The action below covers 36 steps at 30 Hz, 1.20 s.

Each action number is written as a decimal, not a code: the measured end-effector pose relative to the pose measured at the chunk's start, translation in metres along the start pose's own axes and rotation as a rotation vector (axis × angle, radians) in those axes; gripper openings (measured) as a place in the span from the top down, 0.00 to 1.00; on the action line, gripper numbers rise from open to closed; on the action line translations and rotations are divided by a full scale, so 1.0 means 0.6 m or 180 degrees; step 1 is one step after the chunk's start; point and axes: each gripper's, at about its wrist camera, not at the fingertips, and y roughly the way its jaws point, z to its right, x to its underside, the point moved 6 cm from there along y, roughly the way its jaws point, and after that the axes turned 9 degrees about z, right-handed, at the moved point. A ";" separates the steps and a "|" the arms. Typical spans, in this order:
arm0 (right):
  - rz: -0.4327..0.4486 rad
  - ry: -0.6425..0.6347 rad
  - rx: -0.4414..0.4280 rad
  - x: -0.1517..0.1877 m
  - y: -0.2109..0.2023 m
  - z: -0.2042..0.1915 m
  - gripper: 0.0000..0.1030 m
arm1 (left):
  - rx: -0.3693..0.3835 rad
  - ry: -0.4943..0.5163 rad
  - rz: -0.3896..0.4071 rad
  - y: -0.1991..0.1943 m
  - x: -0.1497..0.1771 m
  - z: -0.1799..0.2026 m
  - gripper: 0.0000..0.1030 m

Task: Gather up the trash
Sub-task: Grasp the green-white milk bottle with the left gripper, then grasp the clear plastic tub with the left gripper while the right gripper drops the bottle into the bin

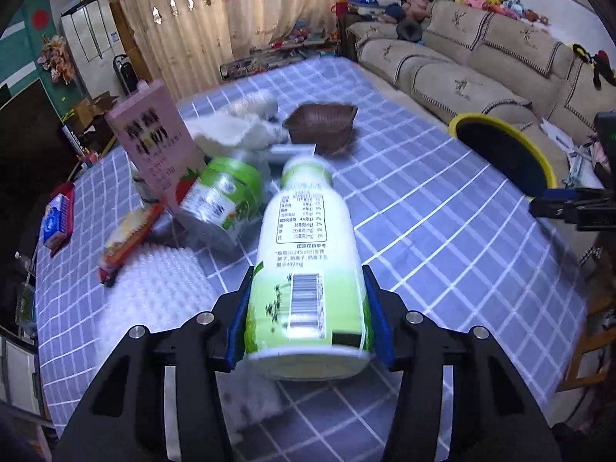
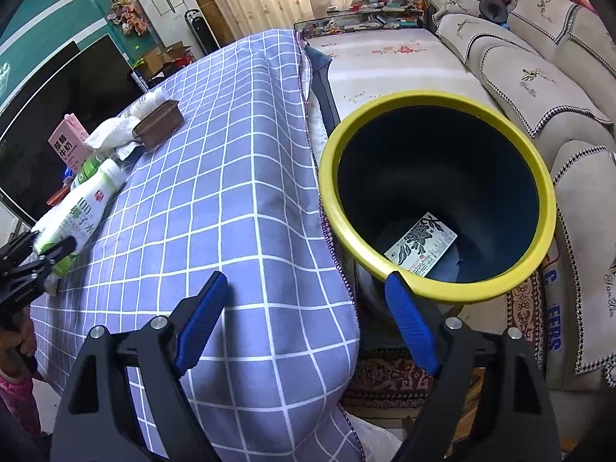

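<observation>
The left gripper (image 1: 308, 319) is clamped on the lower end of a white-and-green bottle (image 1: 304, 254), its blue pads pressed against both sides. The bottle is held tilted, cap end pointing away, over the checked tabletop (image 1: 423, 211). Just beyond it a pink carton (image 1: 158, 142), a green-capped jar (image 1: 223, 200), crumpled tissue (image 1: 231, 127) and a brown basket (image 1: 323, 127) are clustered. The right gripper (image 2: 304, 323) is spread wide with nothing between its fingers, poised beside the yellow-rimmed bin (image 2: 435, 192), where a printed packet (image 2: 421, 244) is seen lying at the bottom.
</observation>
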 end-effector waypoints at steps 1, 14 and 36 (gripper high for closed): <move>0.0018 -0.0001 -0.0004 -0.002 -0.003 0.000 0.23 | 0.0009 0.0001 0.0039 -0.013 -0.005 -0.001 0.50; 0.0142 0.0040 -0.0086 -0.005 -0.025 0.005 0.23 | 0.0038 0.0037 0.0496 -0.107 -0.082 0.010 0.50; 0.0431 0.0241 0.0168 -0.023 -0.093 0.091 0.23 | 0.0761 0.0266 0.0757 -0.093 -0.234 0.175 0.50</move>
